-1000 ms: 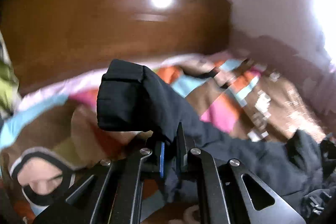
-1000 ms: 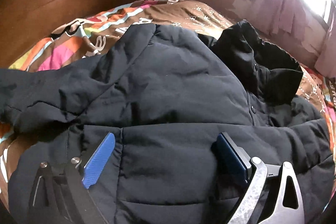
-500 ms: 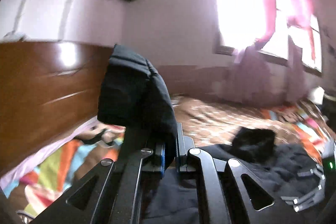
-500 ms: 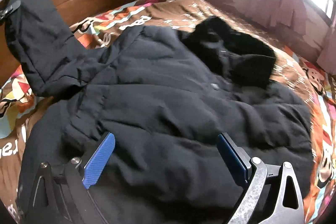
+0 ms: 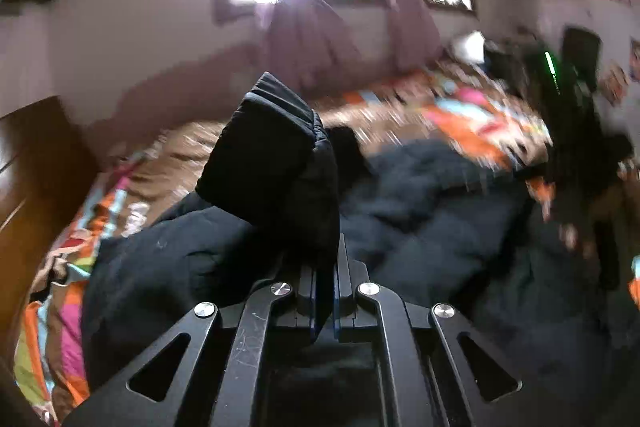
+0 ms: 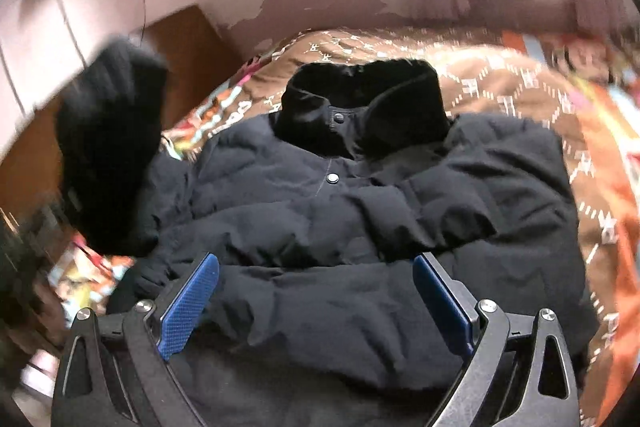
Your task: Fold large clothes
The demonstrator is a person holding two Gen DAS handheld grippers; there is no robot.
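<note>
black padded jacket spread on the bed, one sleeve lifted

left wrist view: the left gripper (image 5: 325, 267) has its jaws clenched on the jacket sleeve (image 5: 276, 163), cuff raised above the jacket body (image 5: 432, 211) on the patterned bedspread (image 5: 460, 115). right wrist view: the right gripper (image 6: 316, 299) hovers over the jacket (image 6: 320, 227), jaws released and wide, grasping nothing; collar (image 6: 360, 107) toward the wall, the raised sleeve (image 6: 108, 155) at left.

The left gripper (image 5: 325, 267) is clamped tight, cloth pinched between its fingers. The right gripper (image 6: 316, 291) hangs with fingers spread wide, gripping nothing.
</note>
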